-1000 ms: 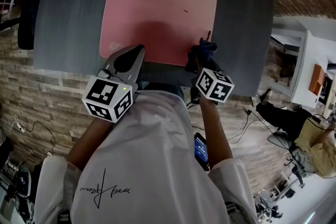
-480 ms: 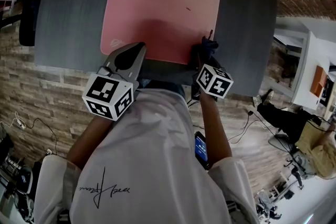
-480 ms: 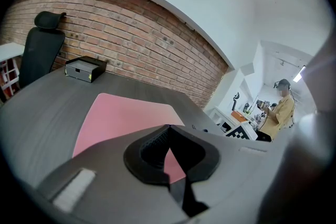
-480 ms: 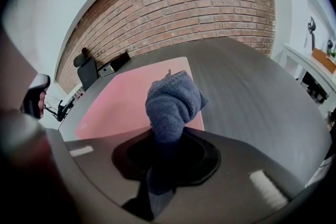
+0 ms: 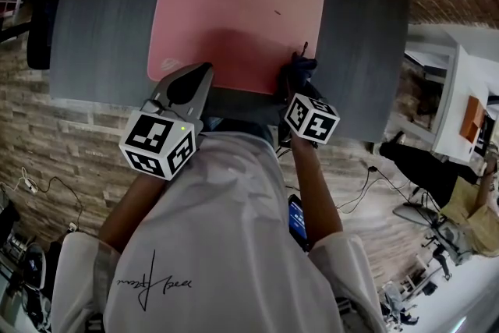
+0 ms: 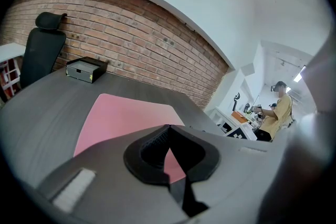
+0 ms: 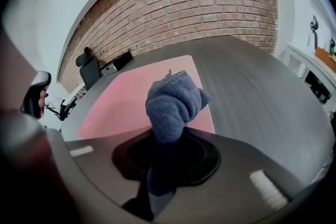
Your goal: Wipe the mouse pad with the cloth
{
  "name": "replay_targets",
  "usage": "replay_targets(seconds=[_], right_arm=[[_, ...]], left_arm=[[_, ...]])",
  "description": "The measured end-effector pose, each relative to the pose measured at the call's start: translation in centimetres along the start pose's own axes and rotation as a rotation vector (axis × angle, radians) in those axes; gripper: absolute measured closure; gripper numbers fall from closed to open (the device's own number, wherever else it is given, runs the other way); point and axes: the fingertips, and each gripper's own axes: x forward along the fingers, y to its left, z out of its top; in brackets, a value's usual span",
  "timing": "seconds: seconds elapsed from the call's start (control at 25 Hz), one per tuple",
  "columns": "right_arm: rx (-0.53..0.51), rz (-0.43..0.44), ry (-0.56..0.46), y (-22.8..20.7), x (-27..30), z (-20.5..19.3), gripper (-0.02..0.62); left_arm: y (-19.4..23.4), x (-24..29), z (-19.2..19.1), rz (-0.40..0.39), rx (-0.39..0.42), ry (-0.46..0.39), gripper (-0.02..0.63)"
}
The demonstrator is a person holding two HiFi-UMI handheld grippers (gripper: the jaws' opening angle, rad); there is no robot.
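Note:
A pink mouse pad (image 5: 234, 12) lies on the dark grey table (image 5: 101, 27); it also shows in the left gripper view (image 6: 121, 115) and the right gripper view (image 7: 131, 97). My right gripper (image 5: 300, 74) hovers at the pad's near right edge, shut on a bunched blue-grey cloth (image 7: 172, 105) that sticks up out of its jaws; the cloth (image 5: 300, 68) shows dark in the head view. My left gripper (image 5: 187, 86) rests over the pad's near left edge, jaws shut with nothing between them (image 6: 167, 136).
A small dark mark (image 5: 276, 12) sits on the pad's right half. A black box (image 6: 85, 69) and an office chair (image 6: 42, 47) stand at the table's far end by a brick wall. A person (image 6: 275, 113) stands in the room to the right.
My right gripper with the cloth has drawn slightly back toward me and left along the pad's near edge. The left gripper has hardly moved.

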Motion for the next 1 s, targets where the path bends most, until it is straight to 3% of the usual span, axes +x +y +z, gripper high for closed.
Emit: replay_targets(seconds=[1.0], right_arm=[[-0.043, 0.095, 0.018, 5.6, 1.6, -0.2, 0.517]], left_arm=[[2.3, -3.0, -0.1, 0.061, -0.025, -0.038, 0.594]])
